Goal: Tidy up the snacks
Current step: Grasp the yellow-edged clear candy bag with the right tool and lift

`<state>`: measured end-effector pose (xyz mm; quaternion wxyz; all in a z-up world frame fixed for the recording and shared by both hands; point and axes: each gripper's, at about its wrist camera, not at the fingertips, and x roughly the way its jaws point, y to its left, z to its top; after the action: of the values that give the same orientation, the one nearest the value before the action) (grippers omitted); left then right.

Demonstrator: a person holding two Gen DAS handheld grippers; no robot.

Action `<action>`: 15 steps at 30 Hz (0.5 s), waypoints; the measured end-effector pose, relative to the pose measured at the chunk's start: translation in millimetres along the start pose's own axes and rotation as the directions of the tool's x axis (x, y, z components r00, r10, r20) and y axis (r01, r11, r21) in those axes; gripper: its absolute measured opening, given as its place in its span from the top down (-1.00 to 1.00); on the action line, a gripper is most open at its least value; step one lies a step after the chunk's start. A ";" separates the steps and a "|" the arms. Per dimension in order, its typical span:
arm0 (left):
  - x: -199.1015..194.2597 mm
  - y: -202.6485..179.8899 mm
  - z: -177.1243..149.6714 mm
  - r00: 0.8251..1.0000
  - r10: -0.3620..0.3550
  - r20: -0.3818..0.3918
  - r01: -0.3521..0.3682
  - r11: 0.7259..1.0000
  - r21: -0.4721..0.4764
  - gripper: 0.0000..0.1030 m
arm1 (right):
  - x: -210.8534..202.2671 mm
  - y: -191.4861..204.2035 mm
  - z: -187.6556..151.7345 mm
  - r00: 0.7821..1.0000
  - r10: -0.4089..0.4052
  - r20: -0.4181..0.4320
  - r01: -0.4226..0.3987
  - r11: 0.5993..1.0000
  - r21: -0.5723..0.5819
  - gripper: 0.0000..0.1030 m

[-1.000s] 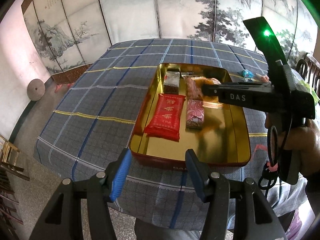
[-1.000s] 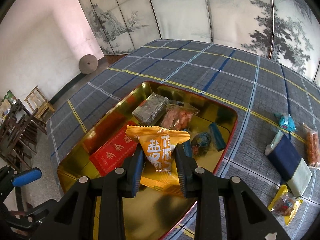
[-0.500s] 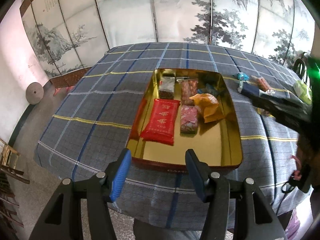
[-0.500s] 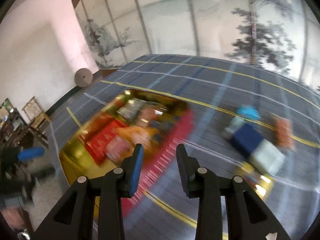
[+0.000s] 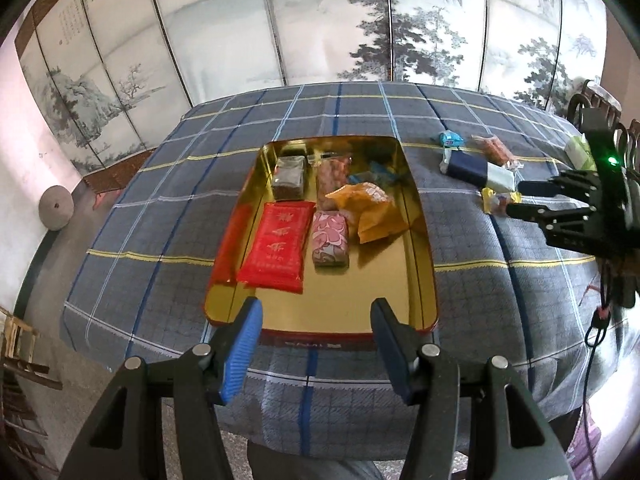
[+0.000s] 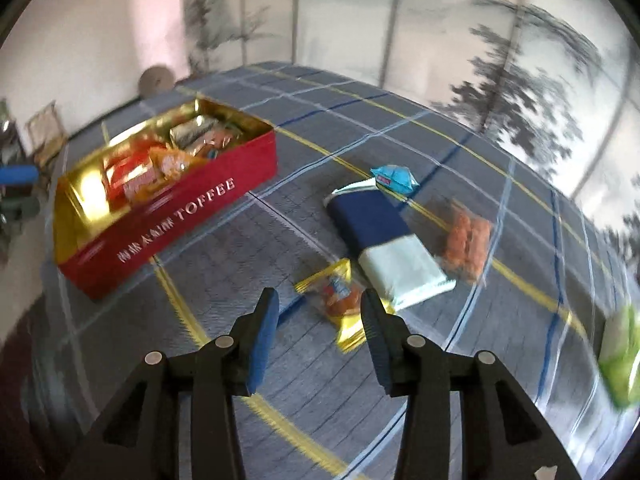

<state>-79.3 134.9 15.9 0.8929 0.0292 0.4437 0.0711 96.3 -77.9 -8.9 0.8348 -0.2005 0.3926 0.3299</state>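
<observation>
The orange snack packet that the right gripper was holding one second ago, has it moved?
Yes. The orange snack packet now lies inside the toffee tin, beside the pink packet. The right gripper, jaws just opening and empty, is over the tablecloth.

Snack packets (image 5: 276, 246) lie in the tin (image 5: 320, 326); others (image 5: 476, 170) right, on the tablecloth (image 5: 160, 216).

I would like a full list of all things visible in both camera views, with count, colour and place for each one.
Tin: one, red outside, gold inside, on the cloth.
Snacks in tin: red packet, pink packet, orange packet, dark packet; more behind, unclear.
Snacks on cloth: navy-white bar, blue candy, orange sticks, yellow candy, green packet.
Tablecloth: one, grey-blue plaid.
Painted screen: behind table.
Left gripper: jaws open, empty.
Right gripper: jaws open, have just been opening, empty.
</observation>
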 end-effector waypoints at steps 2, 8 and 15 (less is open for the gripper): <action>1.7 -2.2 2.3 1.000 -0.003 -0.003 0.003 1.000 0.004 -0.11 | 9.3 -1.3 3.4 0.999 0.035 -0.035 -0.036 0.999 -0.028 0.22; 11.1 -13.0 5.6 1.000 -0.008 -0.024 0.008 1.000 0.027 -0.11 | 29.3 -9.3 17.7 0.988 0.091 -0.122 -0.103 0.991 -0.090 0.19; 14.8 -22.8 9.3 0.999 -0.010 -0.035 0.011 0.999 0.043 -0.11 | 43.0 -17.3 15.5 0.981 0.092 -0.171 -0.107 0.991 -0.077 0.56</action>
<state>-60.7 114.7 7.3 0.8846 0.0449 0.4606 0.0572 137.1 -64.0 -32.0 0.7721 -0.2431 0.4560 0.3700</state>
